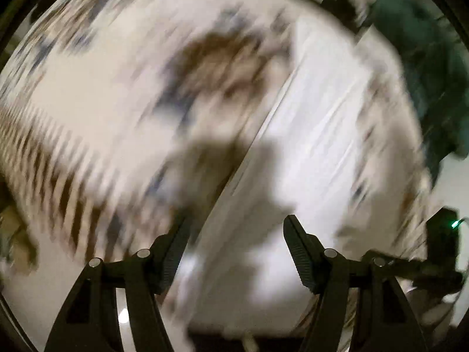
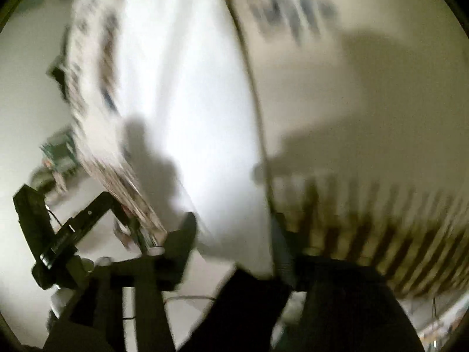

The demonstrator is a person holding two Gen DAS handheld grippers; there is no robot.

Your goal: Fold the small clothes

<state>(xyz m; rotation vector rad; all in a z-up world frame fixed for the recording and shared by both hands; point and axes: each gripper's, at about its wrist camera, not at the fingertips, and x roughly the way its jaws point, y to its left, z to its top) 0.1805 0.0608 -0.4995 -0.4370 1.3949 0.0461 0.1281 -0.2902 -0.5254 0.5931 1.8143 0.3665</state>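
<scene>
The garment (image 1: 181, 94) is soft matt cloth, white with blurred brown and blue print and a brown-striped band. Beside the garment, the left gripper (image 1: 234, 252) is matt black plastic with ribbed finger pads (image 1: 302, 252) and shiny metal pins. The dark green cloth (image 1: 422, 67) beyond the garment looks matt.

Heavy motion blur smears both fisheye views; only the left gripper (image 1: 234, 252) stays sharp. Dark gripper shadows fall across the pale garment (image 1: 293, 146), whose white middle glares in the right wrist view. Black vignetting rings the bowed edges.
</scene>
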